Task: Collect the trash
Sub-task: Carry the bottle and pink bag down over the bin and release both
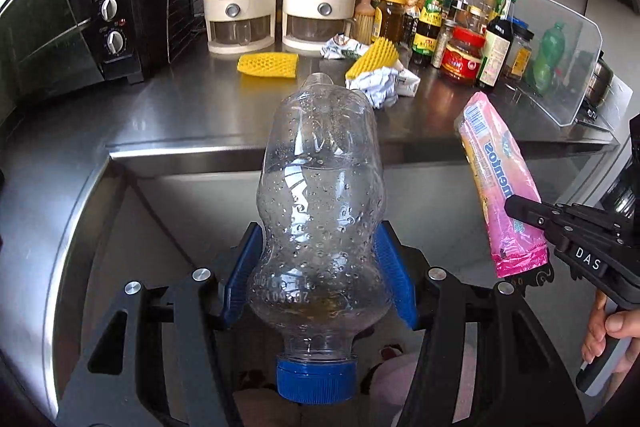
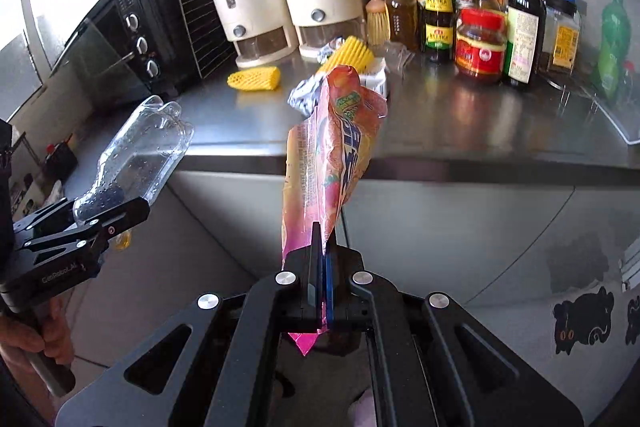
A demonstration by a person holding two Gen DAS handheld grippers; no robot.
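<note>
A person is carrying 2 pieces of trash clear of the worktop point(image 1: 168, 115), 1 in each tool. The left tool point(image 1: 320, 267) is gripping a clear bottle point(image 1: 320, 211) at its waist between blue pads point(image 1: 394, 279), jaws about half spread around it, blue cap point(image 1: 316, 379) toward the camera and base pointing ahead. The right tool point(image 2: 322, 259) is pinching a pink wrapper point(image 2: 332, 155) by its lower end, jaws fully together on the film, the rest standing up ahead of the fingertips. Both tools are hanging in front of the worktop's edge, the bottle to the left of the wrapper.

Ahead of both tools, 4 pieces of trash are waiting on the worktop: 2 yellow foam nets point(image 1: 268, 65) and 2 crumpled papers point(image 1: 386, 85), near the sauce jars point(image 1: 464, 57). No bin is showing in either view, so where the held items are going cannot be told. By this evidence the job is roughly a third done.
</note>
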